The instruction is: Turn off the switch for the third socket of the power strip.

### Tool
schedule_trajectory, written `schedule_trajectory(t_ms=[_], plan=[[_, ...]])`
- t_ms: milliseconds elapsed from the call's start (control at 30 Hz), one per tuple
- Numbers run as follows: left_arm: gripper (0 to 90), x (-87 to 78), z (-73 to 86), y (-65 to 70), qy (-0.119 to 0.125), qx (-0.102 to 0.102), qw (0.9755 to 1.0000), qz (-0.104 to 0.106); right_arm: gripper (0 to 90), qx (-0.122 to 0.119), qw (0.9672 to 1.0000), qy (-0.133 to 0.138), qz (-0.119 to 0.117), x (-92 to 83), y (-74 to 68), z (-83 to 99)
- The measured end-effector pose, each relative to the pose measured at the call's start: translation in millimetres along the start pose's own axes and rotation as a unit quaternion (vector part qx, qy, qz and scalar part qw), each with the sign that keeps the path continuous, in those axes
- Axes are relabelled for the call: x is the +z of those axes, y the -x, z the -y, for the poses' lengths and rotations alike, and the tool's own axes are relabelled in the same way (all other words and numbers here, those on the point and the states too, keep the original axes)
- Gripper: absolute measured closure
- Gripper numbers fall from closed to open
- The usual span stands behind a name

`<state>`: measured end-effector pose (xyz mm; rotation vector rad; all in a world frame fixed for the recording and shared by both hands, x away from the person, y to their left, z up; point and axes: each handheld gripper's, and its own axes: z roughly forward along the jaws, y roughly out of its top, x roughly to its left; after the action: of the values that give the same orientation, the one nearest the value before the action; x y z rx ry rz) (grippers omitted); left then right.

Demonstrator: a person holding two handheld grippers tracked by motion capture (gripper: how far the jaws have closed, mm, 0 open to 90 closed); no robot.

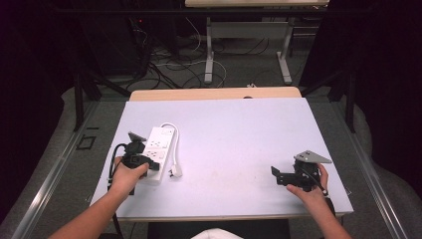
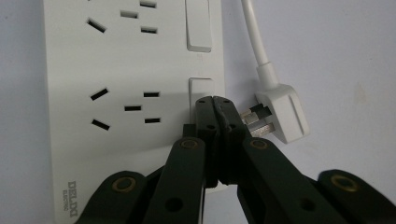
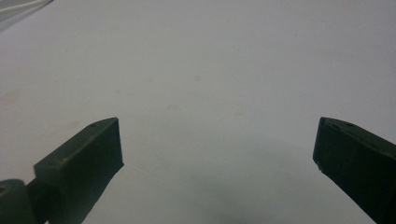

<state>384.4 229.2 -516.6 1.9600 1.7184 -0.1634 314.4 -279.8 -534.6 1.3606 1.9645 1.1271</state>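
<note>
A white power strip (image 1: 160,141) lies at the table's left, and its white cable (image 1: 175,139) loops round to a plug (image 1: 175,172) beside it. My left gripper (image 1: 153,164) sits over the strip's near end. In the left gripper view this gripper (image 2: 214,100) is shut with nothing between its jaws. Its tips rest at the lower rocker switch (image 2: 200,87), with the plug (image 2: 281,115) just to the right. My right gripper (image 1: 277,175) is held near the front right. In the right gripper view that gripper (image 3: 217,144) is wide open over bare table (image 3: 210,70).
A second rocker switch (image 2: 198,25) and several socket holes (image 2: 133,108) show on the strip. The lilac table top (image 1: 239,139) has a wooden strip (image 1: 214,93) along its far edge. Cables and table legs (image 1: 209,59) lie on the floor beyond.
</note>
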Motion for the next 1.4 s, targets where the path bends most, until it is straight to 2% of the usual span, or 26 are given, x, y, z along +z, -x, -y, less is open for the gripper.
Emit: schedule_trajectory(t_ms=[100,133,200,267,300,400,433,467,500,533,600,700,733,900,933,1000,1033,1100,1400], plan=[[90.0,-1.6,0.5,-1.9,-0.004,0.015,0.9999,-0.003,1.0,0.002,1.0,-0.001,0.0,0.2,-0.1,0.2],[90.0,-1.3,1.1,-1.4,0.001,0.012,0.9999,-0.004,1.0,0.002,1.0,-0.001,-0.001,0.3,-0.2,0.2],[90.0,-1.7,1.2,-1.2,0.009,0.019,0.9997,-0.01,1.0,0.0,1.0,0.0,-0.001,0.5,0.0,0.1],[90.0,-1.3,0.7,-0.5,0.01,0.011,0.9999,-0.008,1.0,0.002,1.0,-0.001,-0.001,0.4,-0.5,0.1],[90.0,-2.5,-0.4,-2.5,0.003,0.023,0.9997,-0.009,1.0,0.001,1.0,-0.001,-0.001,0.5,-0.4,0.1],[90.0,-0.9,0.5,0.2,0.01,0.011,0.9999,-0.007,1.0,0.002,1.0,-0.002,0.0,0.5,-0.2,0.3],[90.0,-0.7,0.6,-0.3,0.012,0.018,0.9997,-0.008,1.0,0.003,1.0,-0.003,0.0,0.3,-0.2,0.3],[90.0,-0.2,1.1,0.2,0.015,0.017,0.9997,-0.007,1.0,0.001,1.0,-0.003,0.0,0.4,0.2,0.4],[90.0,-1.7,1.0,-0.3,0.006,0.023,0.9997,-0.01,1.1,0.001,1.0,-0.004,0.0,0.5,0.2,0.5],[90.0,-0.7,1.7,0.2,0.013,0.023,0.9996,-0.01,1.1,0.001,1.0,-0.003,-0.001,1.0,0.2,0.6],[90.0,-1.8,1.6,0.2,0.01,0.033,0.9992,-0.018,1.1,-0.002,1.0,-0.002,-0.001,0.9,0.3,0.6],[90.0,-1.5,2.2,0.8,0.014,0.032,0.9992,-0.018,1.1,0.0,1.0,-0.002,-0.001,0.8,-0.1,0.4],[90.0,-1.0,2.9,2.1,0.016,0.023,0.9995,-0.013,1.1,0.004,1.0,-0.003,-0.002,0.9,-0.3,0.4],[90.0,-2.4,4.7,0.9,0.02,0.034,0.9991,-0.017,1.2,0.002,1.0,-0.003,0.001,0.5,0.6,0.3],[90.0,-1.9,5.4,1.4,0.026,0.025,0.9993,-0.012,1.2,0.001,1.0,-0.003,0.001,0.6,0.6,0.3],[89.8,-3.0,5.7,0.8,0.033,0.023,0.9991,-0.011,1.2,0.004,1.0,0.0,0.002,1.5,-0.4,0.7],[88.0,-4.1,5.3,-0.7,0.035,0.032,0.9988,-0.012,1.2,0.003,1.0,-0.004,-0.001,1.1,-0.1,0.5],[85.6,-5.8,4.9,-0.4,0.038,0.025,0.999,-0.004,1.2,0.003,1.0,-0.003,-0.002,1.1,-0.2,0.4],[79.4,-14.0,1.5,-0.2,0.06,0.03,0.9977,-0.002,1.2,0.004,1.0,-0.001,0.002,1.6,-0.3,0.6]])
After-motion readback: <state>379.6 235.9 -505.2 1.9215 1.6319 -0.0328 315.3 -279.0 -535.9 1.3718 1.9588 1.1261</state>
